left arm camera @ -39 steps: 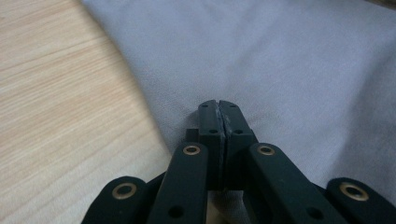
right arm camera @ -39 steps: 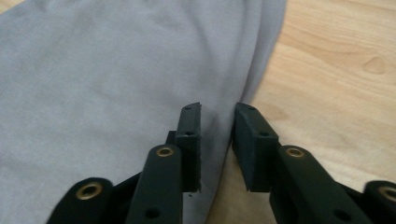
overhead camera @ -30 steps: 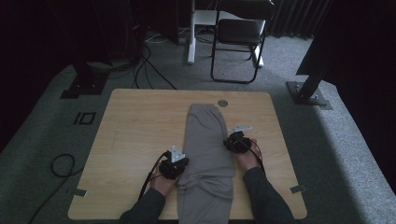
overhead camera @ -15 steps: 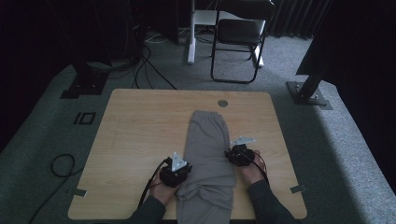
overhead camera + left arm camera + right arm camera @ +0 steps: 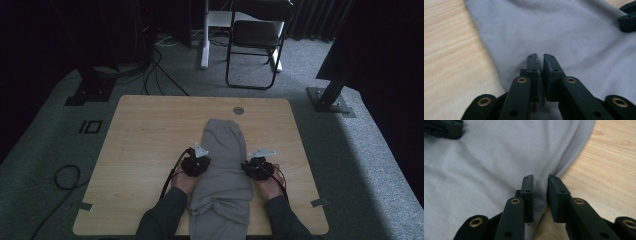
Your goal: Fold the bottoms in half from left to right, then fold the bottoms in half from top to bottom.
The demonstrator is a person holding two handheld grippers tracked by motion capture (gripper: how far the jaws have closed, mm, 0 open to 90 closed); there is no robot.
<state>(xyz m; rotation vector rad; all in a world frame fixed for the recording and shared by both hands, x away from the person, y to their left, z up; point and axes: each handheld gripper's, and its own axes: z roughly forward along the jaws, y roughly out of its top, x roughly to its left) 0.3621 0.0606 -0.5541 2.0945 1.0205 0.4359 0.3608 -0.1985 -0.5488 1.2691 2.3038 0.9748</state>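
Lengthwise, the grey garment (image 5: 224,170) runs away from the person, between both tools. Left gripper (image 5: 541,58), jaws just closing to a slit, sits on its left edge. Right gripper (image 5: 540,180) pinches a fold at its right edge, on the table (image 5: 145,130).

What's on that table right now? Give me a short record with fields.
Surface: wooden table
Item: grey garment, lying lengthwise down the middle, near end hanging over the table's front edge
Left gripper: at the garment's left edge; jaws have just been closing, nearly together, with a thin fold of cloth between them
Right gripper: at the garment's right edge, clamped on a bunched fold
Cloth at grips: creases run toward the right grip
Background: folding chair on the carpet beyond the table
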